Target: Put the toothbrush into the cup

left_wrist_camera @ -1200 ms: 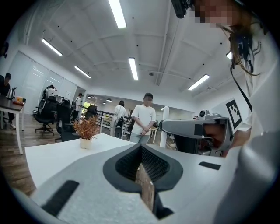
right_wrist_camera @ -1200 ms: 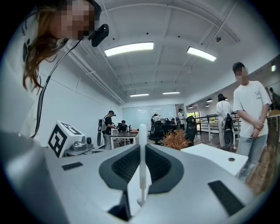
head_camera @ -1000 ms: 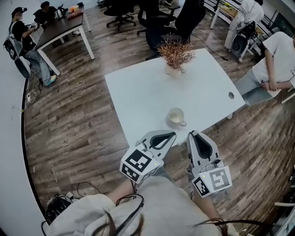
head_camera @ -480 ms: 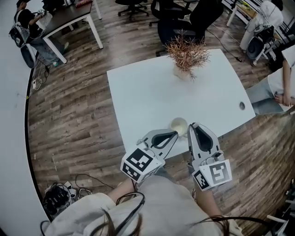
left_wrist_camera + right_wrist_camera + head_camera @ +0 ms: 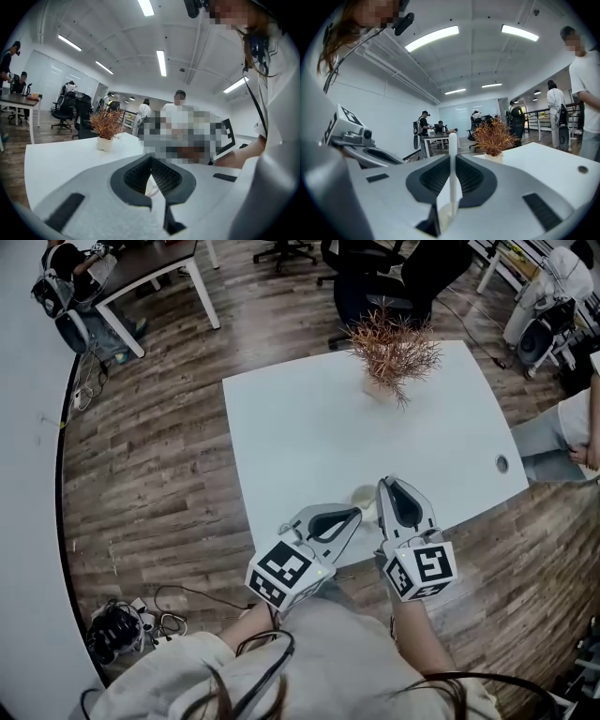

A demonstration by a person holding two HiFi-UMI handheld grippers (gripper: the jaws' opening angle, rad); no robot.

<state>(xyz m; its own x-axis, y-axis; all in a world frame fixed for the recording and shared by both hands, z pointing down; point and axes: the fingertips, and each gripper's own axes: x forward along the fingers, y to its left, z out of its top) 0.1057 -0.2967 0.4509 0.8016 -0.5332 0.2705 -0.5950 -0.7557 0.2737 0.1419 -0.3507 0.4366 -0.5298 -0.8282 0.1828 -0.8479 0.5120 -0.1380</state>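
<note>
A white toothbrush [image 5: 453,140] stands upright between the jaws of my right gripper [image 5: 453,157], which is shut on it. In the head view the right gripper [image 5: 384,484] reaches over the near edge of the white table [image 5: 300,427], its tip just right of the pale cup [image 5: 363,497]. The cup is partly hidden by both grippers. My left gripper [image 5: 352,513] sits just below and left of the cup, jaws shut with nothing between them. In the left gripper view a bit of the cup [image 5: 150,189] shows under the closed tips of the left gripper [image 5: 151,158].
A dried reddish plant in a white pot [image 5: 394,348] stands at the table's far side. A cable hole [image 5: 502,463] lies near the right corner. A seated person [image 5: 577,432] is to the right, office chairs [image 5: 394,277] beyond the table, and another desk [image 5: 150,268] at far left.
The right gripper has moved forward with the toothbrush, from off the table edge to right beside the cup. The left gripper has barely shifted; the cup is now partly covered.
</note>
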